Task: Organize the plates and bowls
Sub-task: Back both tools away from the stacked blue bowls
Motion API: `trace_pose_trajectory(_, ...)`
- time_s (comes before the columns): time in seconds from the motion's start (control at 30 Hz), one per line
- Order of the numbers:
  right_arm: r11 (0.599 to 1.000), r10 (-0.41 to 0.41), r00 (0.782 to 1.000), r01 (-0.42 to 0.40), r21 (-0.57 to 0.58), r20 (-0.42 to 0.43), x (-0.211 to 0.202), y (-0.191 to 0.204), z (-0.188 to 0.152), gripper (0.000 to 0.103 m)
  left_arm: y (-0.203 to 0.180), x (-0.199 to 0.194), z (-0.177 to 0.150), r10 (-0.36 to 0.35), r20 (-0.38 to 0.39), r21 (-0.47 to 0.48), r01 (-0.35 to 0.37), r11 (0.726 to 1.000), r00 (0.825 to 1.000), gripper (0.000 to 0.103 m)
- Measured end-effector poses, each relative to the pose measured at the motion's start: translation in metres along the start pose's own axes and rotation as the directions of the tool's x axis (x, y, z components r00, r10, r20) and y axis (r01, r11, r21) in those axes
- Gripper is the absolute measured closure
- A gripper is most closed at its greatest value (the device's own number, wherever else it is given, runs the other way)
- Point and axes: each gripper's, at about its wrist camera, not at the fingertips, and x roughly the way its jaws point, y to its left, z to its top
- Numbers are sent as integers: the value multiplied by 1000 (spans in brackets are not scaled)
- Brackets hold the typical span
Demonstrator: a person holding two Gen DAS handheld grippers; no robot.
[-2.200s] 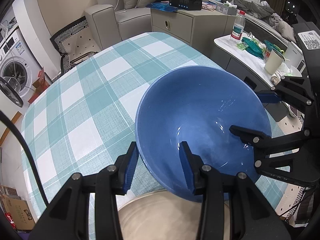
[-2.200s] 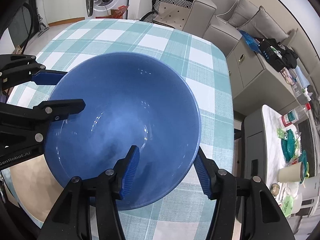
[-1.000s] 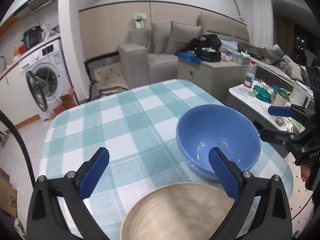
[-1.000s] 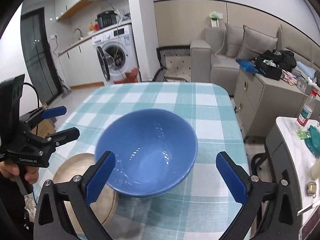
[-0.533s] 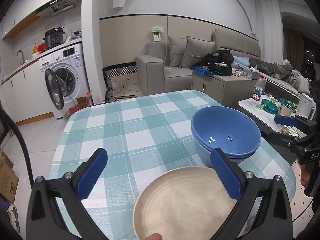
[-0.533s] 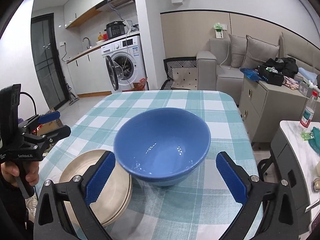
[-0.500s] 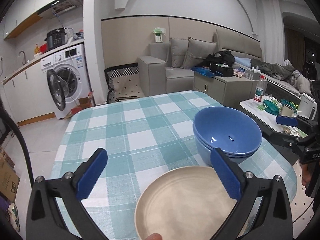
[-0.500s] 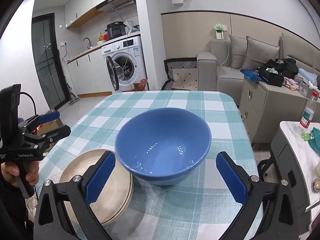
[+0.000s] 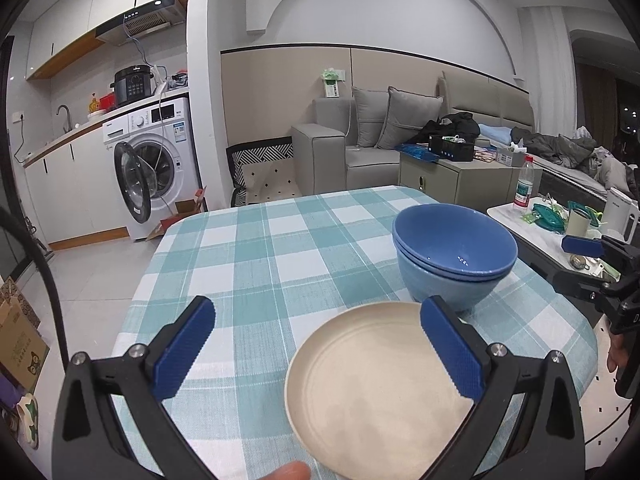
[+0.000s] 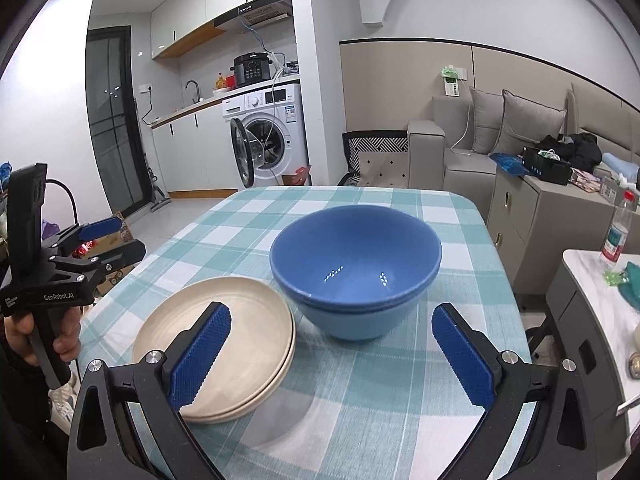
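Left tool [image 9: 316,338] hangs spread wide and empty above the near table [image 9: 256,264] edge, blue ribbed pads [image 9: 182,346] apart. Straight ahead and below it sit the cream plates [image 10: 218,340], round, matte, shallow-rimmed, stacked two high in the right wrist view. Moving right, just beside them and apparently touching at the rim: the blue bowls [image 10: 356,276], glossy, deep, one nested inside the other on the teal checked cloth. Right tool [image 10: 330,350] also gaping, nothing held, with the bowls dead ahead of it. So the left hand is nearer the plates, the right nearer the bowls. Sorting looks finished, I'd say.
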Motion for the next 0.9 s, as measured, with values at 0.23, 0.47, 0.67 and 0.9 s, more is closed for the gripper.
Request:
trace_pose_trajectory(0.23,1000,-7,1000,6,14,16,-13,2,-14,1,0,-12,-15,-15,8,-29,15,999,1000,0)
trace_pose_trajectory(0.47,1000,-11,1000,11,1,22,-22,10,-27,1,2,-24,-29,-12,15,-47,13,999,1000,0)
trace_pose_trajectory(0.67,1000,-2,1000,3,-6,27,-27,19,-38,1,1,-33,-44,-6,15,-28,6,1000,1000,0)
trace_pose_trajectory(0.9,1000,1,999,0,-14,36,-31,26,-47,1,-2,-39,-56,-9,21,-27,9,1000,1000,0)
